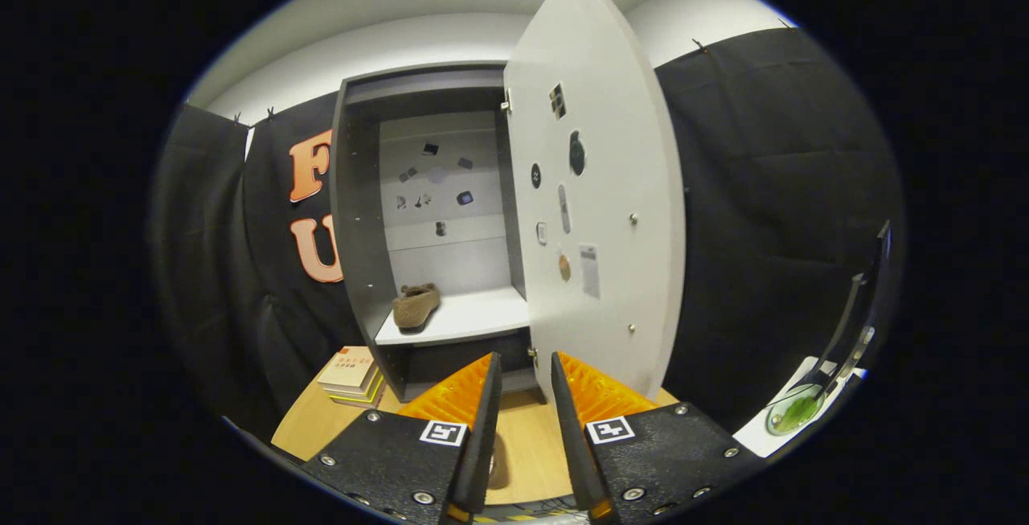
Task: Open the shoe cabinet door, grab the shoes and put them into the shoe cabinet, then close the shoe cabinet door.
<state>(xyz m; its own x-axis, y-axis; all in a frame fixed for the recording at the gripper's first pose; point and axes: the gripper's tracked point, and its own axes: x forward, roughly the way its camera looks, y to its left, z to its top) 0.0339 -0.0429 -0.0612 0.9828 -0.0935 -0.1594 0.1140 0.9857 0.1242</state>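
Note:
The dark shoe cabinet [359, 252] stands on a wooden table [526, 428] with its white door [599, 187] swung wide open to the right. One brown shoe [416, 305] lies on the left part of the white shelf [482, 317] inside. My gripper [524, 360] hovers over the table in front of the cabinet's lower right corner, near the door's bottom edge. Its fingers are a little apart and hold nothing. Low in the gap between them a brownish shape [496, 461] lies on the table; I cannot tell what it is.
A small stack of books [351, 374] lies on the table left of the cabinet. To the right, beyond the table, a greenish glass object [796, 411] rests on a white surface beside a dark stand [856, 324]. Black cloth hangs behind.

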